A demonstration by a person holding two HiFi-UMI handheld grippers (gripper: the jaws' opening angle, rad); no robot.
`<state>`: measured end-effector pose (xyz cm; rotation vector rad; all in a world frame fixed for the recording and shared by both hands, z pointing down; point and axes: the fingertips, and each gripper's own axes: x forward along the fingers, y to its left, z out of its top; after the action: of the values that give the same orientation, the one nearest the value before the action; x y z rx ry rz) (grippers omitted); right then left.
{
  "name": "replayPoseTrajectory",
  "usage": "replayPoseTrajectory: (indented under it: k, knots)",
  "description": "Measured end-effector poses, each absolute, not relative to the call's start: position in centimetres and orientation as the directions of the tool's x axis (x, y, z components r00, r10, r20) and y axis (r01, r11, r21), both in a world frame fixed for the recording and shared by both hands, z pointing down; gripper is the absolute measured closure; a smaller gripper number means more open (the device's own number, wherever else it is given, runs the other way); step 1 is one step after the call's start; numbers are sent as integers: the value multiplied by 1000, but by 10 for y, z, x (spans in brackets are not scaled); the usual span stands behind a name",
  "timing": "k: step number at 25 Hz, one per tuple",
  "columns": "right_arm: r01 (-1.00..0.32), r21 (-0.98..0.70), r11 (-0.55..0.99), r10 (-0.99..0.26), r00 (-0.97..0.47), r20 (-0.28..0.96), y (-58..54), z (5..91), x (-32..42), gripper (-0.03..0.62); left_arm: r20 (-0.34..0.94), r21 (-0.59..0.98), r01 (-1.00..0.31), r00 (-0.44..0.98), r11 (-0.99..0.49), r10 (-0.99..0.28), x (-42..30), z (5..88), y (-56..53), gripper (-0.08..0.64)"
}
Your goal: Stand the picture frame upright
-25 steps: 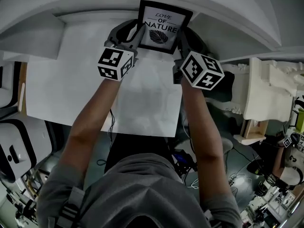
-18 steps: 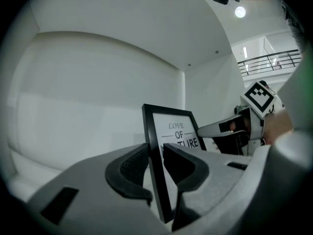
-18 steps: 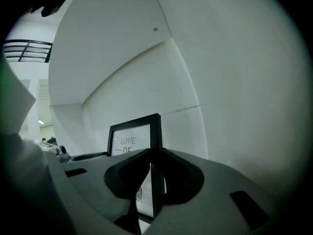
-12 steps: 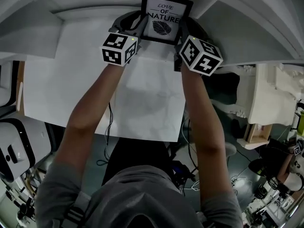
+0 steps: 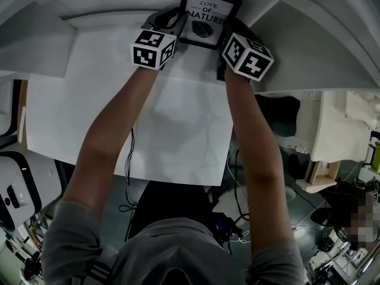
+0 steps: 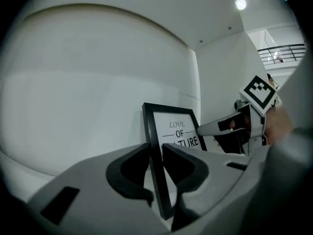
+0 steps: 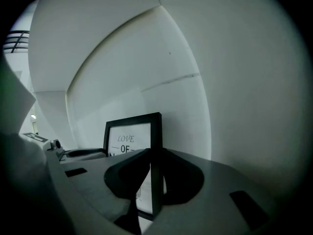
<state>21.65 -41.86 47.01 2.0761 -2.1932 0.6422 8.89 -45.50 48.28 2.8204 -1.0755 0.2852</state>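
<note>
Holding the picture frame (image 5: 209, 18) up at the far edge of the desk (image 5: 178, 129), close to the white back wall: the left tool (image 6: 156, 153) is closing its jaws on the frame's left edge, and the right tool (image 7: 155, 163) is clamped on its right edge. The raising step looks nearly done. Next comes settling its bottom edge and letting go gently so it does not topple. Its printed face points near, toward the person, and its long axis runs vertical.
</note>
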Motion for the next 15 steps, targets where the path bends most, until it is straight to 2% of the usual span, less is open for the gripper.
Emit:
replayPoseTrajectory:
  k: [15]
  knots:
    - [-988,-94,-123,-917,77,392,-440,485,250,508,204,75,-686,721,-724,-662,125,499,-471,471]
